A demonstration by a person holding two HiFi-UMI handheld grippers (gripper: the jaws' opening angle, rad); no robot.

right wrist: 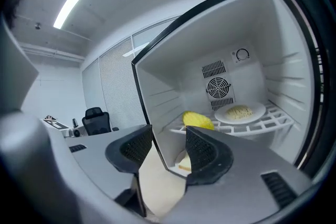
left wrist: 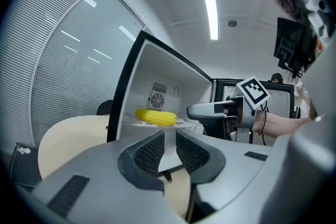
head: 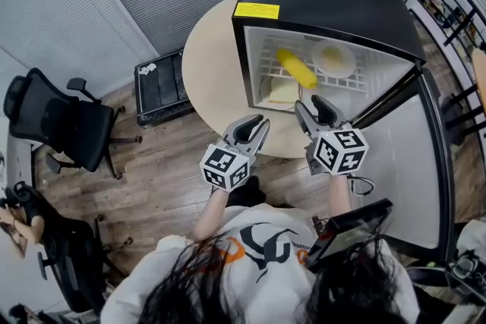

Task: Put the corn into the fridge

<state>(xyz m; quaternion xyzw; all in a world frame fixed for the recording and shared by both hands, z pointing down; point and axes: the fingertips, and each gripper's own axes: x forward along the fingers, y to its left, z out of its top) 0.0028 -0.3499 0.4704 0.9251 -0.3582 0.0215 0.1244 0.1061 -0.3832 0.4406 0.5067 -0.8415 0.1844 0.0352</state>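
In the head view, a black fridge (head: 326, 4) is standing on a round table (head: 213, 64) with its door (head: 410, 163) swinging wide open to the right. The corn (head: 296, 67) is lying on the wire shelf (head: 266, 61) inside, toward the left, and a plate (head: 335, 61) of pale food is sitting just to its right. A bread slice (head: 283, 92) is resting on the fridge floor beneath the shelf. The left gripper (head: 254, 129) and the right gripper (head: 315, 108) are hovering side by side at the near edge of the table, in front of the opening and apart from the corn. An office chair (head: 57, 121) is standing far to the left on the wood floor. In the left gripper view, the left gripper (left wrist: 169, 147) is showing its jaws parted by a narrow gap with nothing between them. The corn (left wrist: 156, 117) is lying on the shelf beyond, and the right gripper (left wrist: 197, 110) is reaching in from the right. In the right gripper view, the right gripper (right wrist: 169, 147) is holding its jaws well apart and empty. The corn (right wrist: 198, 120) is sitting farther in on the shelf, left of the plate (right wrist: 240, 112), below a fan grille (right wrist: 218, 86) on the back wall.
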